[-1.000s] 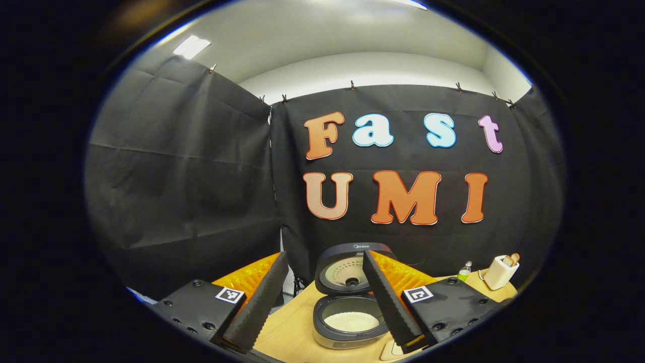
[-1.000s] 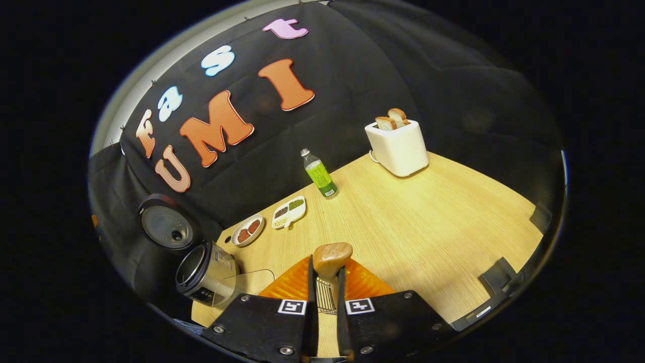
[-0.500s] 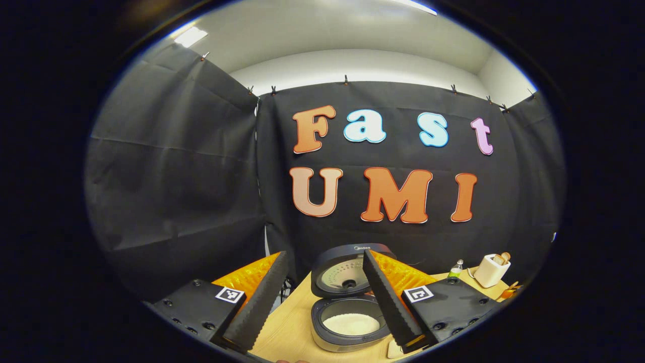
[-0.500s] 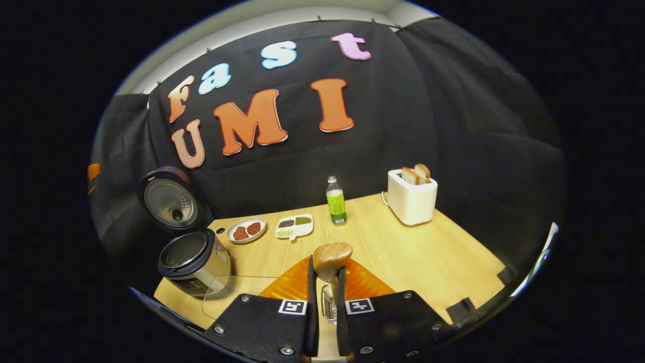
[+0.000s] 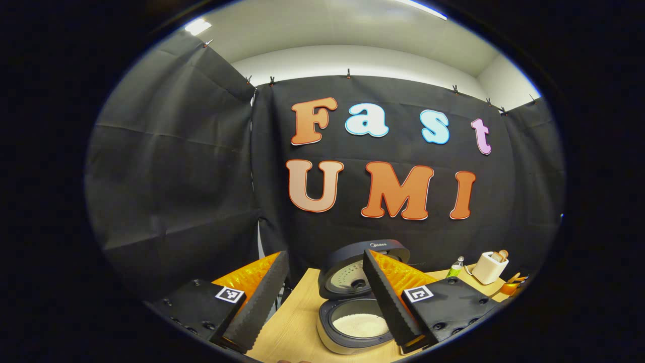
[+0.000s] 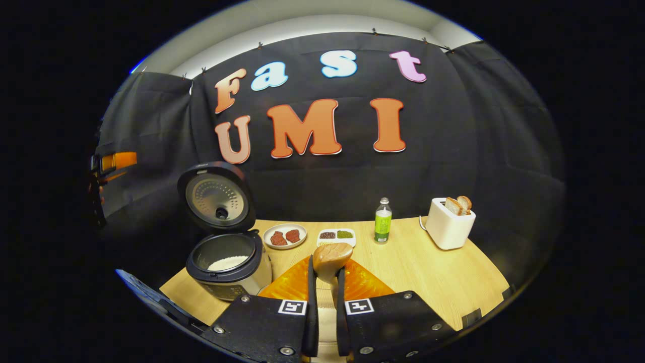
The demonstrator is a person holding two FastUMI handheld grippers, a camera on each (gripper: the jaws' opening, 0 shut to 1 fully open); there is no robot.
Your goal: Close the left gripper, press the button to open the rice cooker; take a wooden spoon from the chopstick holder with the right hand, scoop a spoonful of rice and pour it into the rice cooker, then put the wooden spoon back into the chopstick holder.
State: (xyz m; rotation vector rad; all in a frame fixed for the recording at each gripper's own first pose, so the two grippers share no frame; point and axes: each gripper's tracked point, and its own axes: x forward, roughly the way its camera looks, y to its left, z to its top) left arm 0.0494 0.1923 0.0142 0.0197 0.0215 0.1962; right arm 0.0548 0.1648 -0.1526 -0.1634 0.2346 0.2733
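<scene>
Rice cooker (image 6: 227, 257) has swung into fuller sight, lid up, rice inside — right gripper (image 6: 325, 275) clamps wooden spoon (image 6: 331, 257); return pending. Left gripper (image 5: 322, 295) fingers apart.

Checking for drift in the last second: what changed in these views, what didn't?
The right gripper rolled level from a tilt, swinging toward the open dark rice cooker; the wire holder between its fingers earlier is gone. It stayed shut on the round-headed wooden spoon. The left gripper stayed open, the cooker lid up.
</scene>
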